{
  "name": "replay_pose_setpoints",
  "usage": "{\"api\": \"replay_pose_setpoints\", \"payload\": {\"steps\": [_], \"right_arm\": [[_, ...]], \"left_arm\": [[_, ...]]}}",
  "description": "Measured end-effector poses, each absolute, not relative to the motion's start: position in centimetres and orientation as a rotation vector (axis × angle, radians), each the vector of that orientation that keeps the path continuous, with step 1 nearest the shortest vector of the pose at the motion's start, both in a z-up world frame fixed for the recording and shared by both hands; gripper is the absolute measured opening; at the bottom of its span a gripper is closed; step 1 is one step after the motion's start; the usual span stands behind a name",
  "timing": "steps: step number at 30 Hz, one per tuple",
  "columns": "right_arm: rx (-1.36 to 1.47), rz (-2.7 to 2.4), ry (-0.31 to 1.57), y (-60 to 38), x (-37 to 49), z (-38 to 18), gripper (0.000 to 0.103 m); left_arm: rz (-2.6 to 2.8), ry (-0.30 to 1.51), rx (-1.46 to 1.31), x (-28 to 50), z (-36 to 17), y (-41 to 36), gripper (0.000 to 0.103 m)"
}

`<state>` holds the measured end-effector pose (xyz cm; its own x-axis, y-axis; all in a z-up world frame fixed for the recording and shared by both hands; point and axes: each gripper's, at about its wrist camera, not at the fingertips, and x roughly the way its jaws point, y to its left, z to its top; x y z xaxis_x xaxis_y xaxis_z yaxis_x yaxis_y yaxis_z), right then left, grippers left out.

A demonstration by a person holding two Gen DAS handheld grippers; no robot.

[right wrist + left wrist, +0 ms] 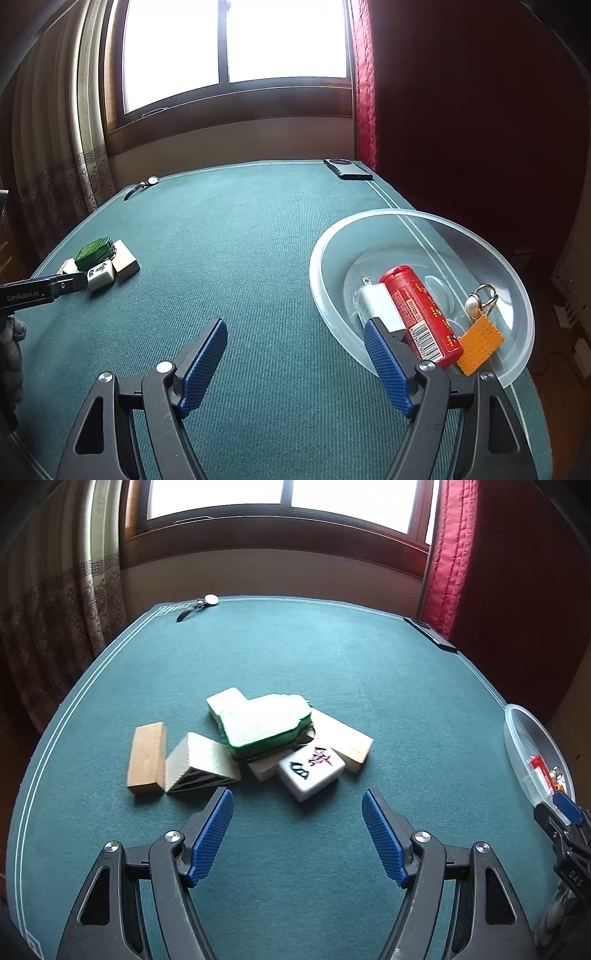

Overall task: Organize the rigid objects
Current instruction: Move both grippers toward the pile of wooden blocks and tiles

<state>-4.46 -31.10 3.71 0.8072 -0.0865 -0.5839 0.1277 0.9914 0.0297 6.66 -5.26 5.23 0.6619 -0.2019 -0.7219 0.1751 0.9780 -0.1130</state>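
A small pile lies on the green felt table (332, 657): a green-and-white case (267, 722) on top, a white mahjong tile (311, 771), a wooden block (146, 758), a striped wedge (199, 763) and pale blocks (352, 742). My left gripper (297, 805) is open, just short of the tile, nothing between its fingers. In the right wrist view the pile (101, 264) sits far left. My right gripper (295, 336) is open over bare felt beside a clear bowl (332, 236) holding a red tube (421, 314), a white charger (375, 301), an orange tag (480, 341) and a ring (480, 299).
A wristwatch (201, 603) lies at the far left corner and a dark phone (430, 633) at the far right edge. Curtains and a window stand behind the table. The bowl (517, 738) sits at the right edge in the left wrist view.
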Motion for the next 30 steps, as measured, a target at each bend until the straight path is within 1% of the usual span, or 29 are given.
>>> {"api": "replay_pose_setpoints", "payload": {"steps": [10,30], "right_arm": [[0.058,-0.095,0.626,-30.2,-4.4,3.6,0.080],[0.056,-0.072,0.644,-29.1,-4.3,3.4,0.080]], "left_arm": [[-0.078,0.833,-0.064,7.1,4.4,0.5,0.073],[0.043,0.864,-0.078,9.3,3.0,4.9,0.073]]}}
